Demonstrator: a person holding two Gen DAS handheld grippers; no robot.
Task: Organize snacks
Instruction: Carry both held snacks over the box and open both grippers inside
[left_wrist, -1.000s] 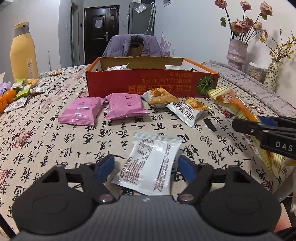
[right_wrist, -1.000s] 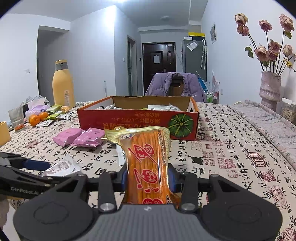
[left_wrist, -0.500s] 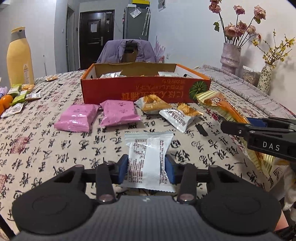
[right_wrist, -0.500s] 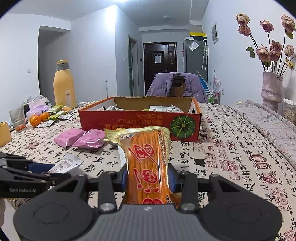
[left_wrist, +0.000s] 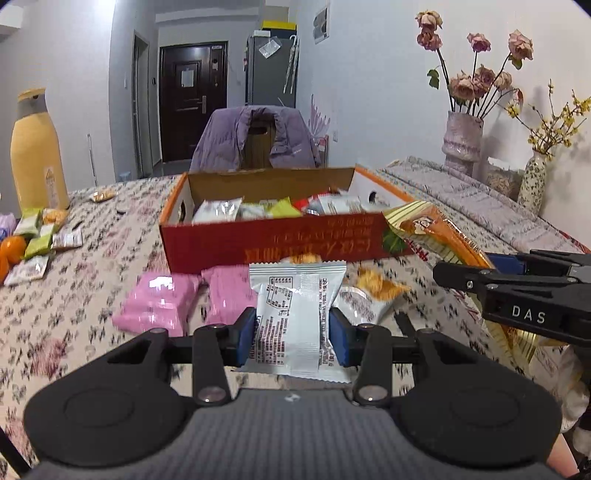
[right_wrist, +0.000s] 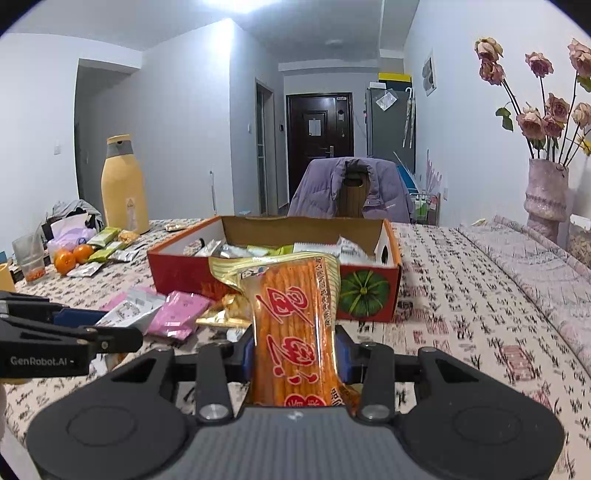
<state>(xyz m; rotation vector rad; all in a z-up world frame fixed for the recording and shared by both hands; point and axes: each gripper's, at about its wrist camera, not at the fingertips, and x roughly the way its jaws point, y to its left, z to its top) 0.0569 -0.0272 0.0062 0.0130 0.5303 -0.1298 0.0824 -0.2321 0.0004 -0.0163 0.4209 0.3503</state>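
Note:
My left gripper (left_wrist: 291, 328) is shut on a white snack packet (left_wrist: 295, 291), held upright and clear of the tablecloth. My right gripper (right_wrist: 295, 350) is shut on a long orange packet of snack sticks (right_wrist: 295, 306), which stands tilted towards the box. Straight ahead of both is the red cardboard box (left_wrist: 258, 243), open and holding several packets. Two pink packets (left_wrist: 159, 302) and a gold packet (left_wrist: 376, 284) lie on the cloth in front of it. In the left wrist view the right gripper (left_wrist: 465, 275) reaches in from the right, orange packet (left_wrist: 432, 232) near the box's front corner.
A tall yellow bottle (left_wrist: 35, 162), oranges (right_wrist: 70, 256) and several small green and white packets (left_wrist: 37, 240) sit at the table's left. Two vases with flowers (left_wrist: 461, 144) stand at the right by a folded blanket. A chair with a purple jacket (left_wrist: 258, 136) is behind the box.
The left gripper closed on the white packet and lifted it off the cloth. Both grippers rose and came nearer the box, so its inside now shows.

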